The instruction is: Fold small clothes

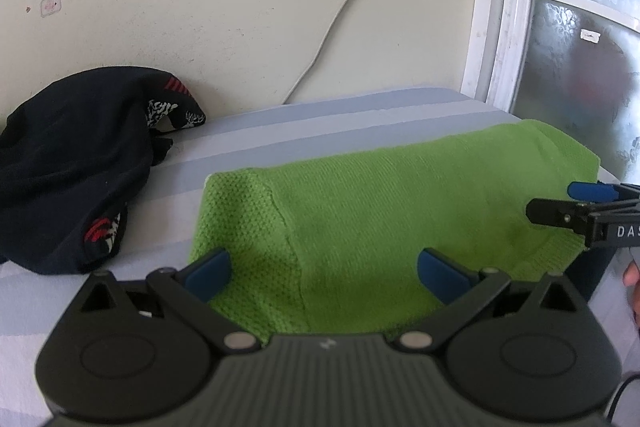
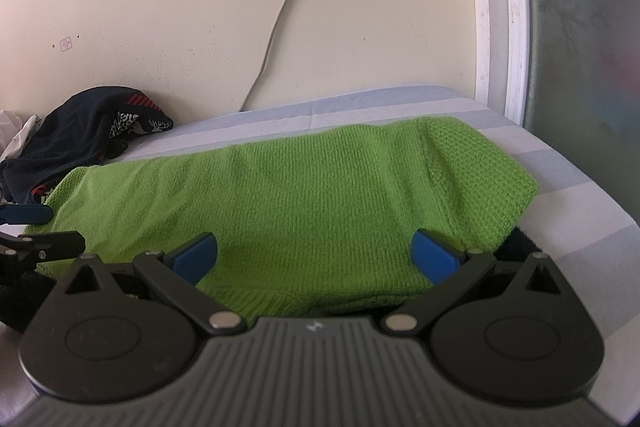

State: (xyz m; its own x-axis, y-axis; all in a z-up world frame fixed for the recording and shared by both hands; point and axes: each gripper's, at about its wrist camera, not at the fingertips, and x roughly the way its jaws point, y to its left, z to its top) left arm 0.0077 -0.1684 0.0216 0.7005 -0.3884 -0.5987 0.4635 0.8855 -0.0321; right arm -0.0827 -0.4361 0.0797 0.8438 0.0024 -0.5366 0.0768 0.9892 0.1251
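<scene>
green knit garment (image 2: 296, 187) before right hand-held gripper (image 2: 315, 254) (jaws spread)

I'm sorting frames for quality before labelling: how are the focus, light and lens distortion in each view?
Left wrist view: the green knit garment looks motion-smeared toward the right, the window frame bows from fisheye, and daylight is soft without glare. Right wrist view: the knit texture is crisper, the frosted glass is dim, and the corners vignette dark. Both the left hand-held gripper and the right hand-held gripper stand open.

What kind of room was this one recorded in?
Likely a bedroom at home: a striped sheet over a bed-like surface against a painted wall, a taped-up cable, and a frosted glass door.
</scene>
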